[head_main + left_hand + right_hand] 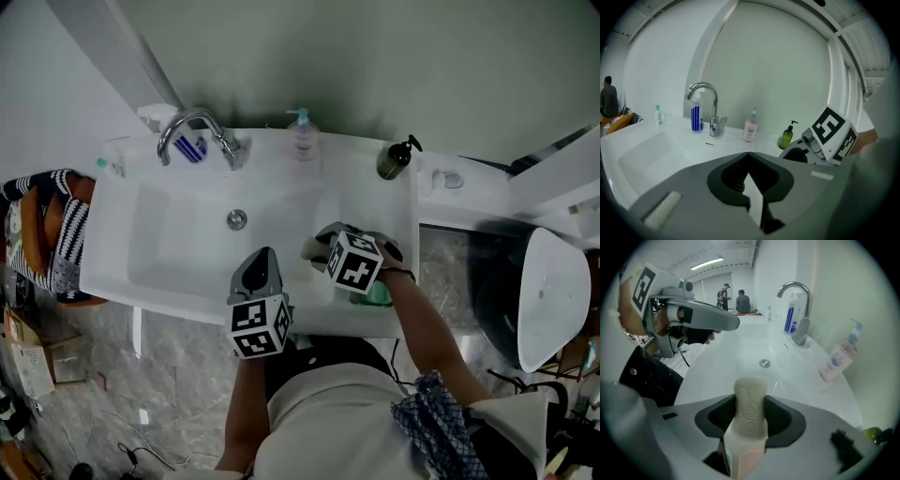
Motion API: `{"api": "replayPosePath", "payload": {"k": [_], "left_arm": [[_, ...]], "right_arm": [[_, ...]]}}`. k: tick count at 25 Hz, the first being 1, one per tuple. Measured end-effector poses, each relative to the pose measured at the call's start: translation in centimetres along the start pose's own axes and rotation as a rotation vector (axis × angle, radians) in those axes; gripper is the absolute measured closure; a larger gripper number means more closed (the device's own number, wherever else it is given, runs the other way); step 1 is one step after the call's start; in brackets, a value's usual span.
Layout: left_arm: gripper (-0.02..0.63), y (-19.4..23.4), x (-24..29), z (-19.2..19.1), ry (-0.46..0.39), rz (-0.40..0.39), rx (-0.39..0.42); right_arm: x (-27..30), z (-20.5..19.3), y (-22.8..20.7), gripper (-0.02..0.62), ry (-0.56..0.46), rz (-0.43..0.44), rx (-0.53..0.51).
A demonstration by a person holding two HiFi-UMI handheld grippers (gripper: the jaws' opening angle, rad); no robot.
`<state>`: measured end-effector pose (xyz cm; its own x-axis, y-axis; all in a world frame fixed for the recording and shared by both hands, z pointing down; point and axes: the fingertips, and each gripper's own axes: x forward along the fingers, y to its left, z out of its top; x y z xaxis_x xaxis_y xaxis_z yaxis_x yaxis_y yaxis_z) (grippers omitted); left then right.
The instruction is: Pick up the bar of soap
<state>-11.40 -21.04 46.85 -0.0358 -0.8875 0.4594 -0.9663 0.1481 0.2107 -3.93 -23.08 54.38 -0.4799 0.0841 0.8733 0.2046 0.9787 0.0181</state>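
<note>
A cream, rounded bar of soap [749,394] with stamped lettering is clamped upright in the right gripper [750,408], above the sink's [122,253] front right corner. The left gripper [748,154] is closed and empty.

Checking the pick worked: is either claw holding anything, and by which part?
The right claw clamps the cream oval bar of soap across its long side edges, one end poking out. The left claw is shut, empty.
</note>
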Motion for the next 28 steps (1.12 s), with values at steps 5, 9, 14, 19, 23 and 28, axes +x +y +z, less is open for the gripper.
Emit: {"api": "replayPosePath", "payload": {"k": [5,9,14,19,23,28], "left_arm": [[0.597,2.4,-1.7,-0.2,-0.009,0.040,-0.019],[0.597,4.3,-3.0,-0.6,-0.010,0.066,-0.043],[0.597,5.8,-4.1,-1.3,0.003,0.085,-0.061],[0.597,6.9,-4.9,-1.6,0.011,0.103,-0.071],[0.597,7.6,-5.3,-1.6,0.009,0.109,-0.077],[0.597,8.2,-6.2,-2.7,0.019,0.116,-0.113]], "right_arm": [[2.2,2.5,1.3,0.397,-0.007,0.037,-0.025],[4.1,3.4,1.8,0.397,0.009,0.058,-0.026],[6.5,4.1,2.4,0.397,0.036,0.093,-0.033],[9.0,4.2,2.9,0.397,0.072,0.133,-0.037],[10.7,4.1,2.6,0.397,0.090,0.149,-0.022],[12.9,3.0,2.4,0.397,0.110,0.157,0.021]]}}
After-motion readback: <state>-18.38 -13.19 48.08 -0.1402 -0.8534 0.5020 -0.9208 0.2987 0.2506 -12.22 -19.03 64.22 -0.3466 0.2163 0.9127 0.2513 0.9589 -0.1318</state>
